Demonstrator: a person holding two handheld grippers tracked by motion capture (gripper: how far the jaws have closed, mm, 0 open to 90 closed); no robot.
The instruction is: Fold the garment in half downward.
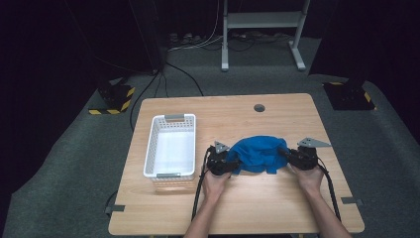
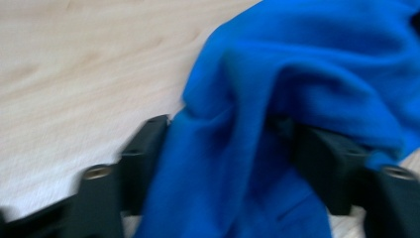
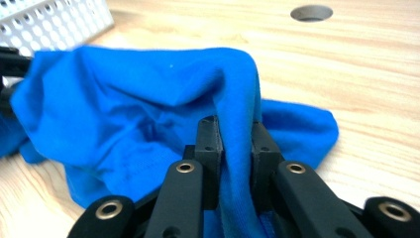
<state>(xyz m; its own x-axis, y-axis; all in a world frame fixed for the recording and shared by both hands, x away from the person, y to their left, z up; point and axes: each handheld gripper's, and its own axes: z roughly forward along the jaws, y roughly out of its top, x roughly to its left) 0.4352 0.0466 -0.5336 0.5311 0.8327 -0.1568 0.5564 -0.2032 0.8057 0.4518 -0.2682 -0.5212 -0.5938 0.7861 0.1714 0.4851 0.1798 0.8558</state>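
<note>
Softly rumpled blue cloth (image 1: pixel 258 154), smooth wood table (image 1: pixel 277 198).

Dark room w/ grey carpet (image 1: pixel 74 148); white desk frame (image 1: pixel 262 29) at far end, hazard-striped bases (image 1: pixel 113 99) left & right.

White basket (image 1: pixel 170 147) on wooden table (image 1: pixel 277 198) — a round hole (image 1: pixel 259 107) behind.

1. Left gripper view: blurred throughout; blue cloth (image 2: pixel 297 89) cut off at 12, 3 and 6 o'clock.
2. Cloth hides the inner faces of both jaws.
3. Right gripper view: white basket (image 3: pixel 54 22) cropped at 11 o'clock.
</note>
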